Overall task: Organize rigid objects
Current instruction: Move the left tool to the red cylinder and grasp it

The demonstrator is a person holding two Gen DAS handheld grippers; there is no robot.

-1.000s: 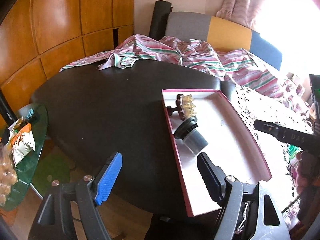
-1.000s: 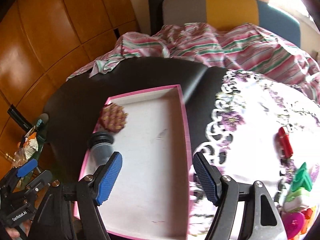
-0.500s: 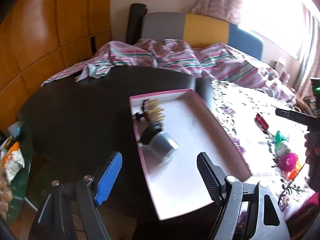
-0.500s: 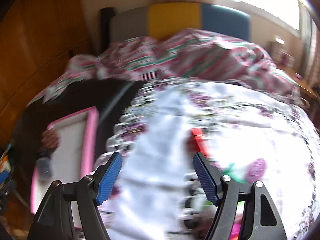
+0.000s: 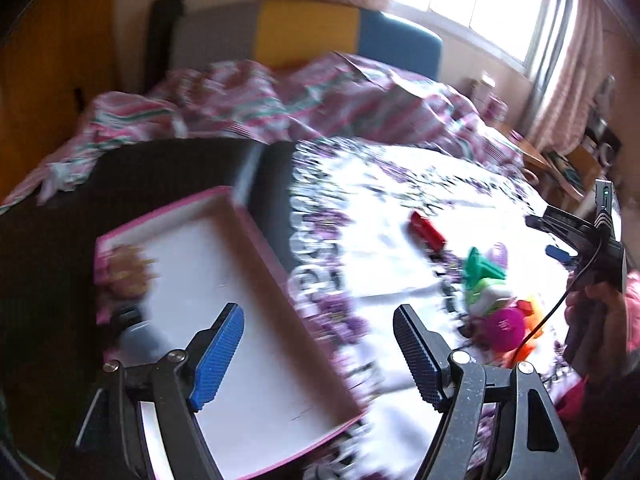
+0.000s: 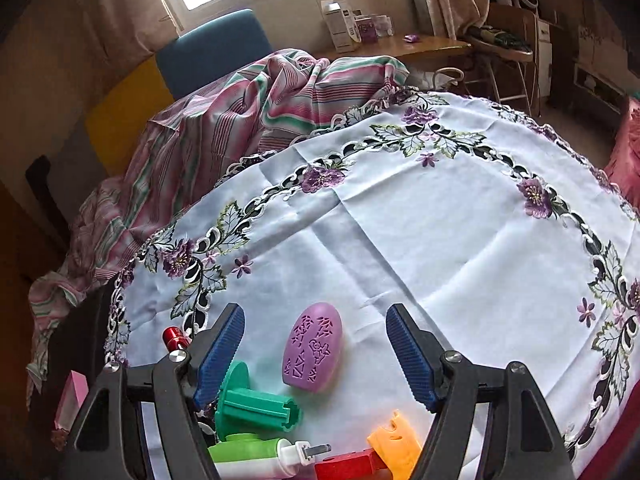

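Covering the table, a floral tablecloth [image 6: 420,232] lies under both wide-open tongs, striped bedding [image 6: 240,112] behind.

No readable text anywhere; boxes on far desk [image 6: 344,26] too small to read.

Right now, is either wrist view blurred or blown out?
Left wrist view: motion-smeared, tray and tablecloth pattern streaked, window overexposed. Right wrist view: sharp, purple egg-shaped piece and embroidery crisp; fisheye bends the table edge, corners vignette dark.
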